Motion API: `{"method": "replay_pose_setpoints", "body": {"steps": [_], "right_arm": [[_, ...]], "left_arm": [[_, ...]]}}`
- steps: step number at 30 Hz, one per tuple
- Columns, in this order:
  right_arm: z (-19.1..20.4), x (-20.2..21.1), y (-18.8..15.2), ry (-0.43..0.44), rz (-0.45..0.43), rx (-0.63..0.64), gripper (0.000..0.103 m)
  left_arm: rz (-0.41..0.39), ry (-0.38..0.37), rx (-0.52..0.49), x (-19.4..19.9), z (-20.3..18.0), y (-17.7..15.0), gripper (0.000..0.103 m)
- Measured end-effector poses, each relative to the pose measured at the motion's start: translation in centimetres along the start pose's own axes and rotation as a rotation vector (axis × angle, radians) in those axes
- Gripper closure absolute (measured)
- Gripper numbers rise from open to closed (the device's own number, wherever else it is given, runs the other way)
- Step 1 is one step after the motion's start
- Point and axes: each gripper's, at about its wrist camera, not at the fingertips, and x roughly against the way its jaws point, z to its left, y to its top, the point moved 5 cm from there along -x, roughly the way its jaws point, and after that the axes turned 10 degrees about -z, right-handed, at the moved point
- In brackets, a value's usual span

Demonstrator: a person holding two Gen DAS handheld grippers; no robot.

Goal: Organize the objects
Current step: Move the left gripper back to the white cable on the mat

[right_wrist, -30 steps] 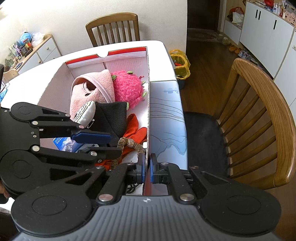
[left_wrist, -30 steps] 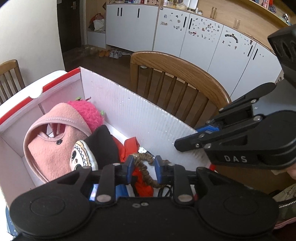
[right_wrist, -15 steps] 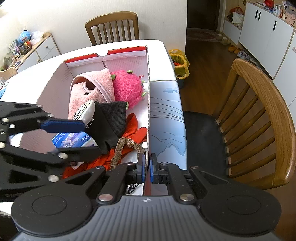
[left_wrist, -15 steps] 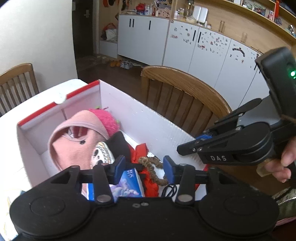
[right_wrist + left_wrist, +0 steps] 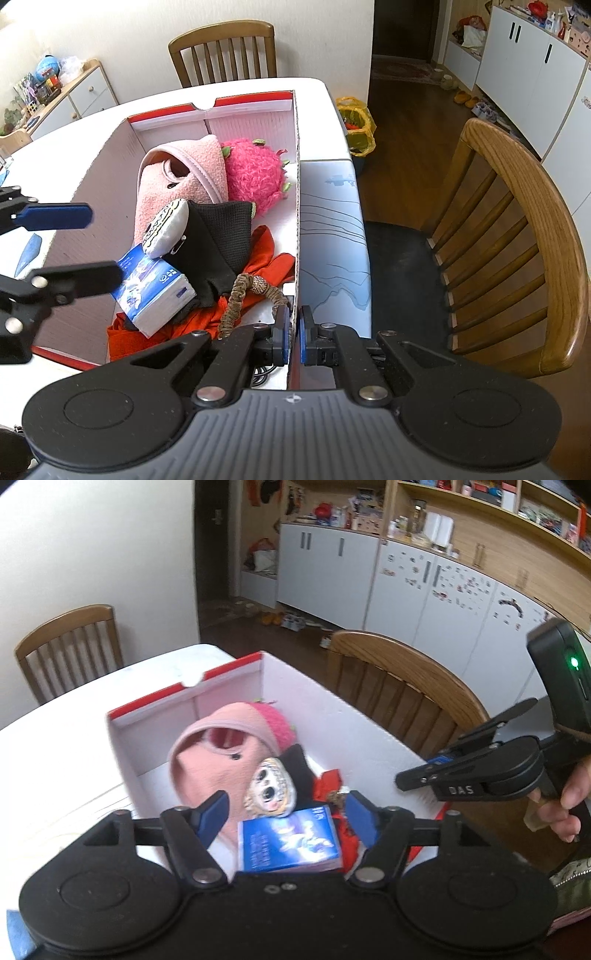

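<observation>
A white box with a red rim (image 5: 332, 716) (image 5: 243, 105) stands on the white table. It holds a pink fleece bag (image 5: 210, 753) (image 5: 177, 184), a pink plush fruit (image 5: 255, 173), a doll-face pouch (image 5: 269, 790), a black knit cloth (image 5: 218, 236), a red cloth (image 5: 266, 258), a braided cord (image 5: 243, 291) and a blue tissue pack (image 5: 291, 840) (image 5: 155, 291). My left gripper (image 5: 288, 812) is open and empty, raised above the box's near end. My right gripper (image 5: 293, 334) is shut on the box's right wall.
A wooden chair (image 5: 517, 236) stands close to the box's right side. Another wooden chair (image 5: 225, 51) stands at the table's far end. White cabinets (image 5: 406, 579) line the far wall. A yellow bag (image 5: 356, 122) lies on the floor.
My left gripper has opened, letting the braided cord drop in the box, and has pulled up and back. The right gripper has stayed clamped on the wall.
</observation>
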Motion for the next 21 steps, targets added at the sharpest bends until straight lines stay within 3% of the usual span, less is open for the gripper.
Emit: {"method": "replay_pose_setpoints", "body": {"steps": [4, 11, 21], "right_arm": [[0.0, 0.0, 0.0, -0.003, 0.002, -0.001, 0.098], [0.0, -0.1, 0.1, -0.008, 0.007, 0.001, 0.098], [0.1, -0.1, 0.2, -0.014, 0.01, 0.001, 0.098]], "left_arm": [[-0.012, 0.043, 0.015, 1.1, 1.4, 0.1, 0.024], [-0.042, 0.136, 0.102, 3.4, 4.7, 0.2, 0.002], [-0.017, 0.302, 0.253, 7.3, 11.2, -2.2, 0.001]]}}
